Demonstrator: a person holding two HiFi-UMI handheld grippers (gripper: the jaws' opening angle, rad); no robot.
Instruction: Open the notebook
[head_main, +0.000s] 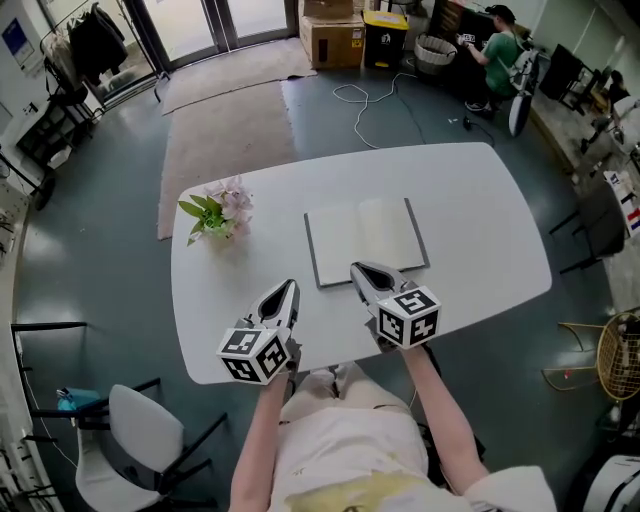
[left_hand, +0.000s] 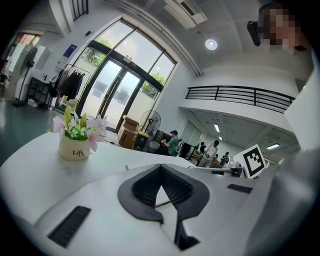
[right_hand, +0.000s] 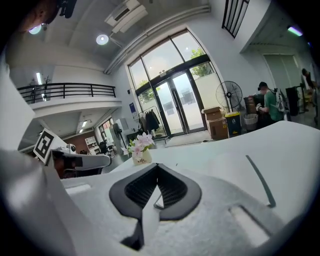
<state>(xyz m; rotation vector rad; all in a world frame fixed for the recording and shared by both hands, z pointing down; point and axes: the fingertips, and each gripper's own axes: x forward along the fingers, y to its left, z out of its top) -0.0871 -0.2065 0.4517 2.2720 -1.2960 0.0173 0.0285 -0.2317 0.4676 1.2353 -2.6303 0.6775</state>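
Open notebook lying flat, pages up, at the middle of the white table, right of a small flower pot. The right gripper reaches its near edge, jaws clenched on nothing. The left gripper sits beside the near-left corner, apart from it, jaws likewise closed and empty. Both forearms extend forward from the body, with the grippers pointing across the table.

the white flower pot carries the word "life" in dark letters.
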